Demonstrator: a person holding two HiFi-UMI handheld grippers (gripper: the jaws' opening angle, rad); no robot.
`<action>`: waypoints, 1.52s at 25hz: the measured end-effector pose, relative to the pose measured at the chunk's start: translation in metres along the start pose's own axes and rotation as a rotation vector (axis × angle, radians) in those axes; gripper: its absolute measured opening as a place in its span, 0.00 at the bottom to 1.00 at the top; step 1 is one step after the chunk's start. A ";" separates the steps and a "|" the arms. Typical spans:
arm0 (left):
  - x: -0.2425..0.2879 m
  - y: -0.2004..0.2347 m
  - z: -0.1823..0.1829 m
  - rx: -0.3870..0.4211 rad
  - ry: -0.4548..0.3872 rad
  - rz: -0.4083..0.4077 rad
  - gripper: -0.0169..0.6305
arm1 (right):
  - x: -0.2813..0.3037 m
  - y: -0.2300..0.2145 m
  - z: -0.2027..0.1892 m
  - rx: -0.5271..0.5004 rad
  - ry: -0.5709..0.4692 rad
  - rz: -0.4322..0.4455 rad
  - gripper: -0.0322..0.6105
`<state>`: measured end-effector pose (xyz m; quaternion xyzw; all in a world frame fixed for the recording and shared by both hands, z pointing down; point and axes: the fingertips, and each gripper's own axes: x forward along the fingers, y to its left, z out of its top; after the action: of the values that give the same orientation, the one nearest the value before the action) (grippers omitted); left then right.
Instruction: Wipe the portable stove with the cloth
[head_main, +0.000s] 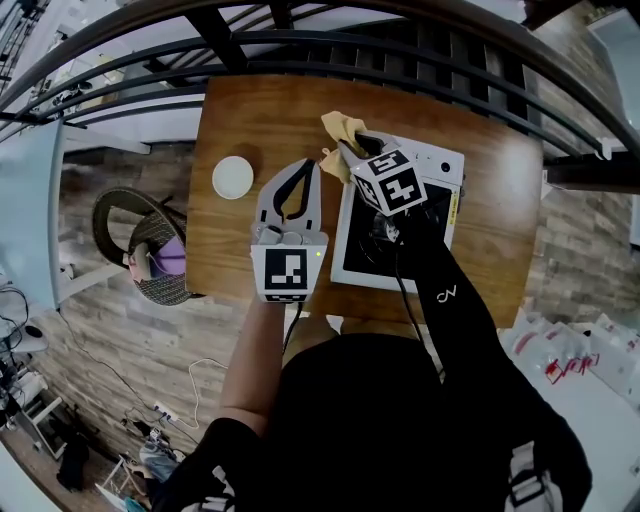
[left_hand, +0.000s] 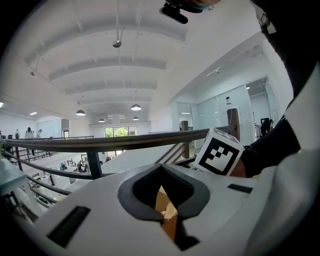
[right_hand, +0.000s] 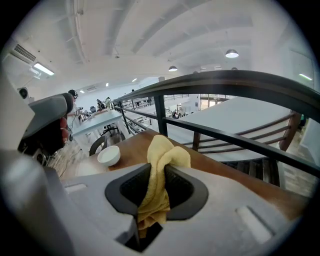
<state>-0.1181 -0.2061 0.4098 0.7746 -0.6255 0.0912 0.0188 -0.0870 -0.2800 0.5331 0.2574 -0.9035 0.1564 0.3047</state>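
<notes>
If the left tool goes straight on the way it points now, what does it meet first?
Likely the yellow cloth in the right tool, just past the left tool. Depth is unclear; it may miss it and reach the railing.

L gripper (head_main: 308, 168), on bare forearm, sits just left of portable stove (head_main: 441, 166), jaws closed w/ nothing between; R gripper (head_main: 349, 150), black-sleeved arm across stove, at its far-left corner, jaws clamped on yellow cloth (head_main: 338, 130).

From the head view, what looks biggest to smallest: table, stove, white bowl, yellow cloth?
1. the table
2. the stove
3. the white bowl and the yellow cloth look about alike; the cloth is bunched and partly hidden, so I won't rank them.
</notes>
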 end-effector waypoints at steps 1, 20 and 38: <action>0.001 -0.002 0.001 0.002 -0.001 -0.001 0.04 | -0.003 0.001 0.001 0.003 -0.013 0.008 0.17; 0.000 -0.041 0.015 0.047 0.017 -0.030 0.04 | -0.079 -0.028 -0.043 0.115 -0.086 -0.032 0.17; -0.004 -0.062 0.018 0.033 -0.018 -0.134 0.04 | -0.146 -0.066 -0.074 0.144 -0.070 -0.255 0.17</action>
<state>-0.0568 -0.1917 0.3970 0.8158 -0.5707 0.0930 0.0066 0.0843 -0.2471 0.5061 0.3967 -0.8601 0.1715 0.2711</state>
